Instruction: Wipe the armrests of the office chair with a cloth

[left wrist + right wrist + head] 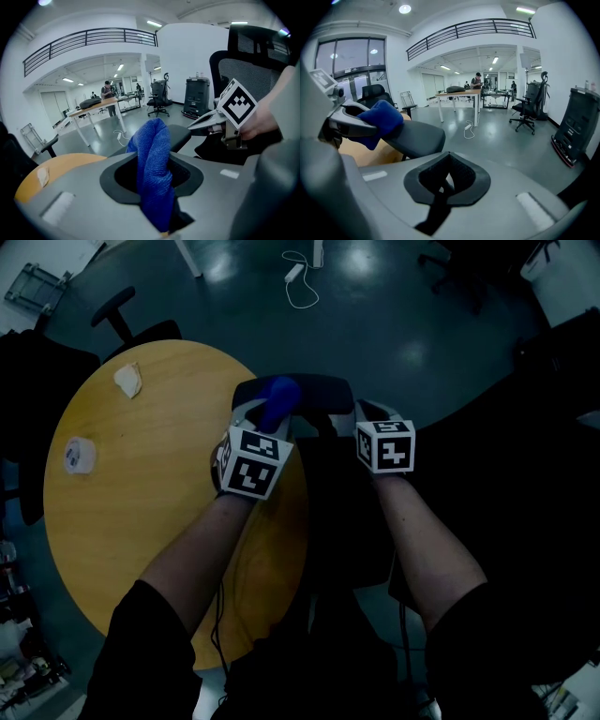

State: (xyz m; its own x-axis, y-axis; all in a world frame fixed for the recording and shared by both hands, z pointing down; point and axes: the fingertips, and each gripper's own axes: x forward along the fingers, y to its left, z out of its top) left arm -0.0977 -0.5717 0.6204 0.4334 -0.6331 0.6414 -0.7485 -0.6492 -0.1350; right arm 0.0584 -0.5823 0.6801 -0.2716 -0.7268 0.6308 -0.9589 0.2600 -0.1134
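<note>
Your left gripper (pixel 267 418) is closed on the blue cloth (pixel 279 397). The cloth stands bunched between the jaws, with its free end lying on the left end of the armrest (pixel 319 390). From the right gripper view, the cloth covers that end of the dark pad and the rest of the pad is bare.

Your right gripper (pixel 440 190) has its jaws drawn together with nothing between them. It sits at the armrest's right end, close beside the pad; whether it touches the pad cannot be told.

The chair's mesh backrest (pixel 262 61) rises behind the armrest on the right gripper's side.

The round wooden worktop (pixel 141 512) spreads out to the left of the armrest. A crumpled white scrap (pixel 128 381) and a roll of tape (pixel 80 456) lie on it, well apart from the armrest.
</note>
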